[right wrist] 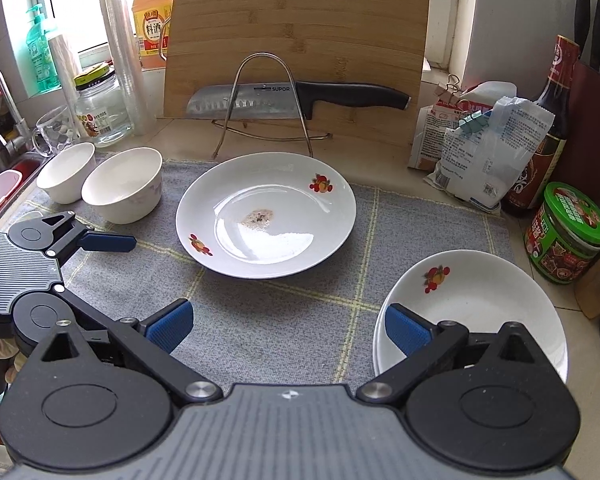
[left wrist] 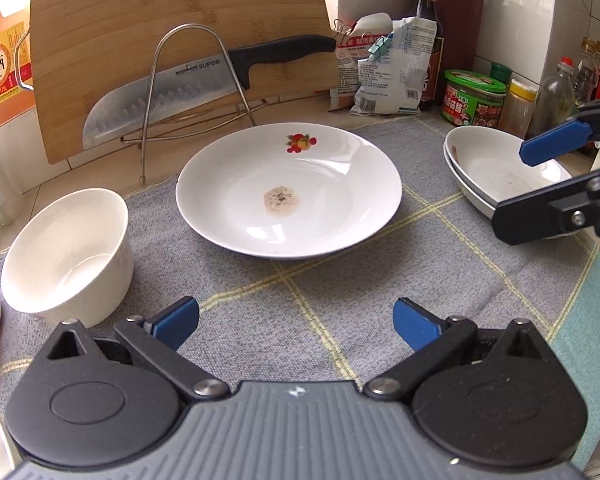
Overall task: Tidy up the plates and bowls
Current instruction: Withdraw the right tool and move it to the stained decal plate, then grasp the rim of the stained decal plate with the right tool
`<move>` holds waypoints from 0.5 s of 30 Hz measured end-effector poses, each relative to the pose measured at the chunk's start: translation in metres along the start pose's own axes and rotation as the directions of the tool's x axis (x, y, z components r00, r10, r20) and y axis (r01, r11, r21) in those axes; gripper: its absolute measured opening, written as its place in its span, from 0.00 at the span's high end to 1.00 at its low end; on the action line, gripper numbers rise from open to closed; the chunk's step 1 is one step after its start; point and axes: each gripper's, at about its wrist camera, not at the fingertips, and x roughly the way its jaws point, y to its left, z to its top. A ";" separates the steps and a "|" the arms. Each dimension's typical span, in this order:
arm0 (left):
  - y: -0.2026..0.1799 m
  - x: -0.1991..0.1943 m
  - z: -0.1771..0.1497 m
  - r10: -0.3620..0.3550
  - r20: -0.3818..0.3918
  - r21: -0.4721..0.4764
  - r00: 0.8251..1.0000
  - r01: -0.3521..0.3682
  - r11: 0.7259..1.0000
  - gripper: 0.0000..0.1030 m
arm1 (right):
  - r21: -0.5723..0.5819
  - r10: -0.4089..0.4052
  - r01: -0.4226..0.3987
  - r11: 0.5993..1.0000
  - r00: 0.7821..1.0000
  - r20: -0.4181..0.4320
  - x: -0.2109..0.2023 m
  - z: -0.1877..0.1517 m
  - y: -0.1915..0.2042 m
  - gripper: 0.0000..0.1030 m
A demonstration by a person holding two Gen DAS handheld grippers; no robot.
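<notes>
Both of your grippers hung wide open and empty: the left gripper (left wrist: 296, 322) near the soiled plate (left wrist: 289, 190) at mid-cloth, the right gripper (right wrist: 289, 326) beside the stacked plates (right wrist: 480, 304) (two, it seemed); two bowls (right wrist: 122, 190) sat far left.

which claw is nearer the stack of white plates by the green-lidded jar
Right. The right claw hangs open at the near edge of the stack of white plates, one finger over its rim. The left claw sits open across the grey cloth, beside the white bowls.
</notes>
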 end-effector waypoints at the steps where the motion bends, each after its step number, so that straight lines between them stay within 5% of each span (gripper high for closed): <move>1: 0.002 0.004 -0.001 -0.005 -0.009 -0.008 1.000 0.005 1.000 0.01 | 0.004 -0.004 0.004 1.000 1.000 -0.004 0.000 0.001 0.003 0.00; 15: 0.001 0.033 0.005 0.016 -0.024 -0.049 1.000 -0.017 0.999 0.01 | -0.019 0.006 -0.007 1.000 0.998 -0.064 0.022 0.017 -0.003 0.00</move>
